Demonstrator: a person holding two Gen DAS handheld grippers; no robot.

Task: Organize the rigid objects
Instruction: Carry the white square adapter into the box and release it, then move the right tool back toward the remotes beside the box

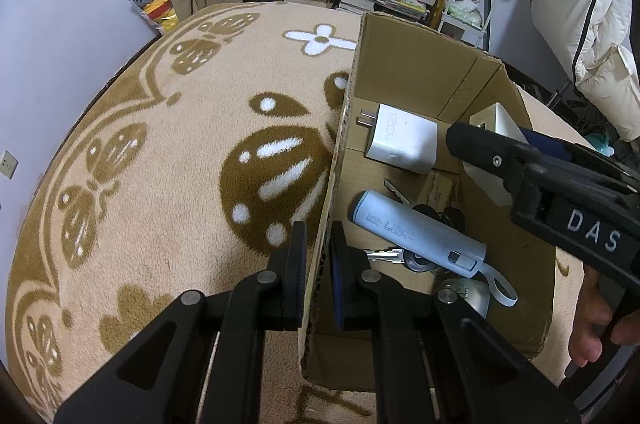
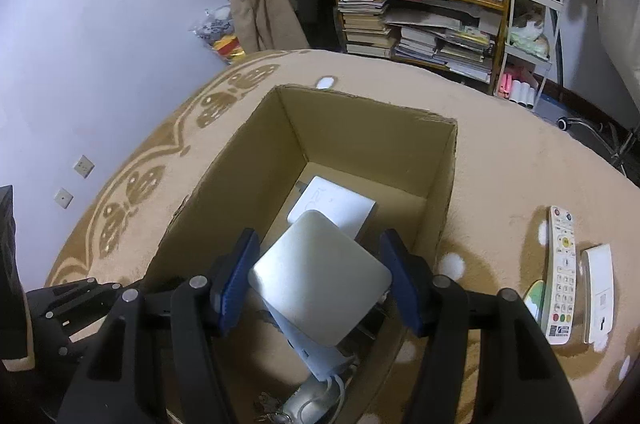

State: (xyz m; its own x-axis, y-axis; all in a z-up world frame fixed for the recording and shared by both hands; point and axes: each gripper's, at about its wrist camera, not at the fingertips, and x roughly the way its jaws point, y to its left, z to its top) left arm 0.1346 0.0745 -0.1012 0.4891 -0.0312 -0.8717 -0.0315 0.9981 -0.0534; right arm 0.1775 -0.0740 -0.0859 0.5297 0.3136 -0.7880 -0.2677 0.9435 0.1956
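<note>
Cardboard fills the gap between the left gripper's (image 1: 316, 276) fingers: they are pinched shut on the near side wall of the cardboard box (image 1: 416, 64), steadying it on the tan patterned blanket (image 1: 160, 152). Just inside that wall, right of the inner finger, lie keys (image 1: 384, 256) and a pale blue power bank (image 1: 416, 236), with a white charger (image 1: 400, 140) further in on the box floor.

Over the open box, the right gripper (image 2: 320, 280) has its blue pads (image 2: 236, 288) closed on opposite corners of a white square adapter (image 2: 320, 276), carried tilted above the power bank (image 2: 316, 352) and just short of the charger (image 2: 336, 208). It seems to hang clear of the floor, though I cannot tell for certain.

My reading: this is the placing step for one more rigid item. Next, the adapter wants lowering into free floor ahead of the fingertips, beside the charger, before the pads part; letting go from here could drop it onto the power bank.

Well right of the right fingers, outside the box, a white remote control (image 2: 562, 272) and a slim white device (image 2: 598, 288) are not yet packed. Beyond stands a crowded bookshelf (image 2: 424, 24).
</note>
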